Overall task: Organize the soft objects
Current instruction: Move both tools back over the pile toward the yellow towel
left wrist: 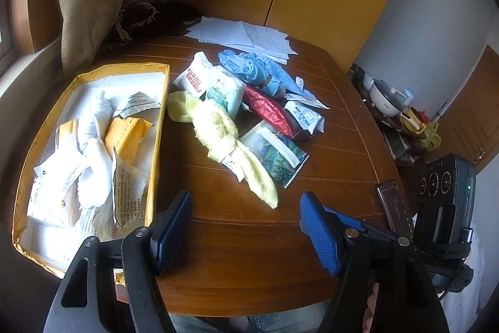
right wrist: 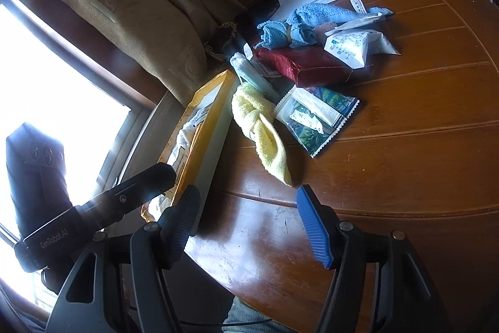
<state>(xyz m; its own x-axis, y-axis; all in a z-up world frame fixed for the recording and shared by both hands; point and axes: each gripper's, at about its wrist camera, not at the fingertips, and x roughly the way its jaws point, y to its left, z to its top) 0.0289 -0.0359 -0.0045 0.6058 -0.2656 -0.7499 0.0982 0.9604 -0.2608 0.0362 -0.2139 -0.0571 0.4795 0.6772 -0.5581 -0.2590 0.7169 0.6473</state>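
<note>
A yellow-rimmed box point(left wrist: 157, 127) on the left of the table holds a white cloth point(left wrist: 93, 127), yellow packets and several white packets. Right of it lies a pile: a knotted yellow towel point(left wrist: 218, 133), a blue towel point(left wrist: 259, 71), a red foil pack point(left wrist: 271, 111), a green-printed sachet point(left wrist: 277, 158) and white packs. My left gripper point(left wrist: 246, 227) is open and empty above the table's near edge, short of the yellow towel. My right gripper point(right wrist: 249, 223) is open and empty, just below the yellow towel point(right wrist: 265, 130) and beside the box point(right wrist: 199, 127).
White papers point(left wrist: 246, 36) lie at the table's far edge by a dark fringed cloth point(left wrist: 149, 17). A phone point(left wrist: 394, 202) sits at the table's right edge. A curtain and a window stand to the left, a yellow cupboard behind. A side shelf with a pot point(left wrist: 386, 95) is on the right.
</note>
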